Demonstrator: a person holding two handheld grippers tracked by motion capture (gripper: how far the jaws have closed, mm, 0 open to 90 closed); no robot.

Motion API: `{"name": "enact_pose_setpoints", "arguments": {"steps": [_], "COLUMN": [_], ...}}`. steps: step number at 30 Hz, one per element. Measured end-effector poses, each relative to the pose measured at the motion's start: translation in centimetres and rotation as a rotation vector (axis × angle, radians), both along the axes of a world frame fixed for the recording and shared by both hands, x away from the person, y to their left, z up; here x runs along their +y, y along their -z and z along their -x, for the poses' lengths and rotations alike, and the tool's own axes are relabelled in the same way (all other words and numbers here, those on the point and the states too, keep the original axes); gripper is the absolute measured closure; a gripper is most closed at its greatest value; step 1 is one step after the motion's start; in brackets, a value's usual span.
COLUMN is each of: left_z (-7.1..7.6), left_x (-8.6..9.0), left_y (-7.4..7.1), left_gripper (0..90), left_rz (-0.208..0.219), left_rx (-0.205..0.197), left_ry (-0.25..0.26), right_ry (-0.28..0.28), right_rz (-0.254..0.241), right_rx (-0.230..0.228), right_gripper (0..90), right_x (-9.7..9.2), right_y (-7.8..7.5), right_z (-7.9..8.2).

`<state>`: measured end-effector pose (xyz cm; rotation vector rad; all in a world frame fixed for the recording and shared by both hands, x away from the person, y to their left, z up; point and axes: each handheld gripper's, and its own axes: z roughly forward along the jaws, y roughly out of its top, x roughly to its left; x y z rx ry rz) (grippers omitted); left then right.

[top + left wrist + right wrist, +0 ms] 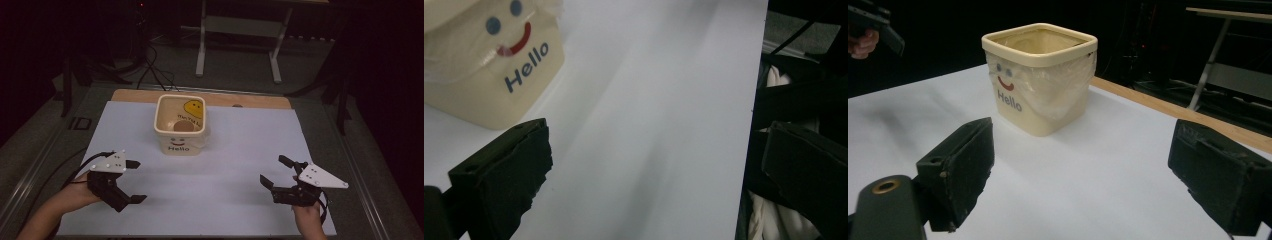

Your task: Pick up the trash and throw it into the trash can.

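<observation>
A cream square bin (180, 124) with a smiley face and the word "Hello" stands on the white table sheet (235, 150), toward the back middle. It is lined with a clear bag, and a brown round thing (183, 126) lies inside. The bin also appears in the left gripper view (489, 65) and the right gripper view (1040, 75). My left gripper (136, 181) is open at the front left, with nothing between its jaws. My right gripper (276, 171) is open at the front right, also holding nothing. Both sit well short of the bin.
A wooden table edge (250, 100) shows behind the white sheet. A metal frame stand (240, 40) and cables (155, 70) lie on the dark floor beyond. The other hand's gripper (873, 25) shows at the top left of the right gripper view.
</observation>
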<state>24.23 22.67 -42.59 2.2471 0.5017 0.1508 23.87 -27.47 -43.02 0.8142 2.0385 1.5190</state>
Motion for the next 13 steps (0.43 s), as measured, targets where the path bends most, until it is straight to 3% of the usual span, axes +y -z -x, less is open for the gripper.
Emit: {"name": "enact_pose_setpoints", "arguments": {"steps": [13], "left_z": [0.7], "left_x": [-0.1], "left_y": [1.7], "left_gripper": [0.5], "left_rz": [0.009], "left_rx": [0.008], "left_ry": [-0.004], "right_ry": [0.001], "right_rz": [0.007], "right_rx": [0.001], "right_gripper": [11.2], "right_x": [-0.1], "right_y": [0.1], "right_z": [0.0]}}
